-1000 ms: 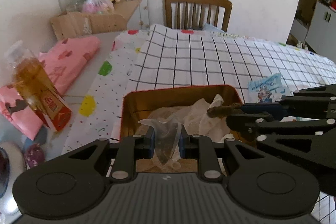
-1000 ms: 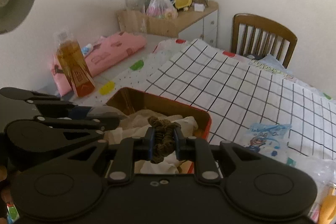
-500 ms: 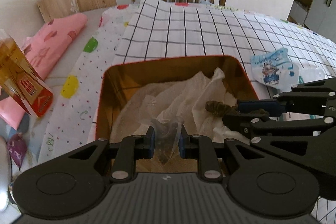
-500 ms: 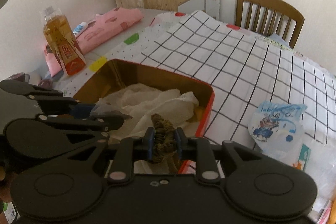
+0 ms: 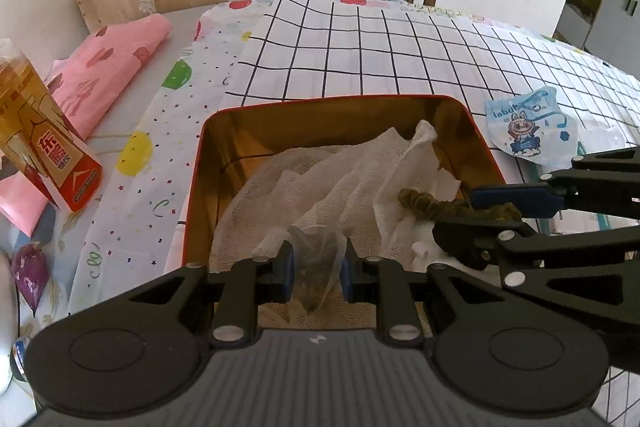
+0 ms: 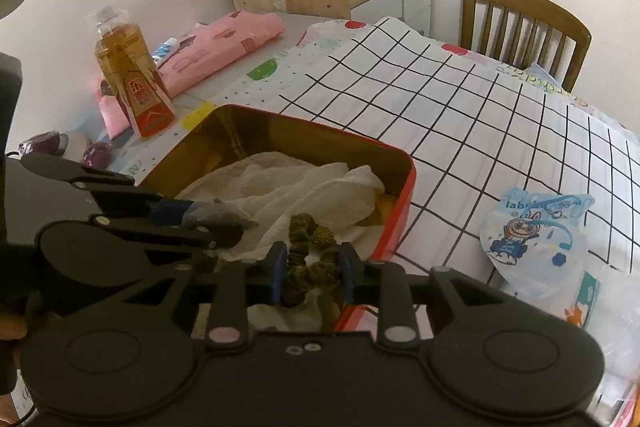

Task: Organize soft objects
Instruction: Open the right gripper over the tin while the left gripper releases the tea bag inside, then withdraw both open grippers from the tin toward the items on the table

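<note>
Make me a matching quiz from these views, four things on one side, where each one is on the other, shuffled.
Things:
1. olive-brown fabric scrunchie
2. white gauze cloth
3. amber drink bottle with red label
4. pink folded fabric

Places:
A. lying inside the red-rimmed golden tin
B. between the right tool's fingers
C. on the table's far left, beyond the bottle
D. standing left of the tin

Pairs: 1-B, 2-A, 3-D, 4-C
</note>
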### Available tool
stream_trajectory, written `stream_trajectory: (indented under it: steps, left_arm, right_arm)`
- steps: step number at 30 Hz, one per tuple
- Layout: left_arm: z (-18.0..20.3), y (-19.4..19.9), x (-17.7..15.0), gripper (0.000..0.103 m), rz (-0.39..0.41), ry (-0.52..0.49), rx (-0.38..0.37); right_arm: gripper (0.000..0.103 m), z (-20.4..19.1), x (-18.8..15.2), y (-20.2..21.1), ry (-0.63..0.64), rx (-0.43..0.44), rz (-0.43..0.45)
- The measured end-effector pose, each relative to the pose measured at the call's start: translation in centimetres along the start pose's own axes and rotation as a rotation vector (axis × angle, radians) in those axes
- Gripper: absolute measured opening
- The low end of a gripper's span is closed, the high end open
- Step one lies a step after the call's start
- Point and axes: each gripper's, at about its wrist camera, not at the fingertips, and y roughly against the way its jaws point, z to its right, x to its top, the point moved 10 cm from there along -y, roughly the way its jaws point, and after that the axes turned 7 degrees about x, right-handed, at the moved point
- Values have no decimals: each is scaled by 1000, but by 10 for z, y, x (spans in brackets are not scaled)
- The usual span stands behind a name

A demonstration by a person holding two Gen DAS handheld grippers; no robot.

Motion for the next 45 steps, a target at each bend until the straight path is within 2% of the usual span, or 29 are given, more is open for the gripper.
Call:
stream_trajectory:
  steps: [9, 11, 13, 15, 16, 29, 32, 38, 40, 45]
  left_arm:
    - [-8, 9, 3, 23, 25, 30, 3]
    - [-9, 12, 4, 27, 34, 36, 3]
    - [-11, 16, 5, 33, 47, 38, 7]
    - [-13, 20, 7, 56, 61, 40, 14]
    - [-14, 23, 7, 61, 70, 44, 12]
    - [-13, 61, 12, 61, 154, 27, 7]
    - [-11, 75, 14, 67, 185, 25, 3]
    - [-4, 100, 17, 68, 237, 24, -17]
    - [-1, 110, 18, 74, 254, 25, -29]
    - [10, 135, 19, 76, 303, 21, -62]
  right_arm:
    - [43, -3, 4, 9, 0, 7, 34]
    - [47, -4, 4, 12, 3, 7, 42]
    - [50, -5, 5, 15, 10, 4, 51]
    - [53, -6, 5, 19, 14, -3, 59]
    - [53, -5, 5, 21, 11, -5, 61]
    - [61, -3, 6, 59, -6, -10, 139]
    - [63, -7, 6, 73, 2, -6, 168]
    - [66, -12, 6, 99, 6, -3, 219]
    - [68, -13, 4, 108, 3, -2, 237]
    - [76, -14, -1, 136, -15, -3, 286]
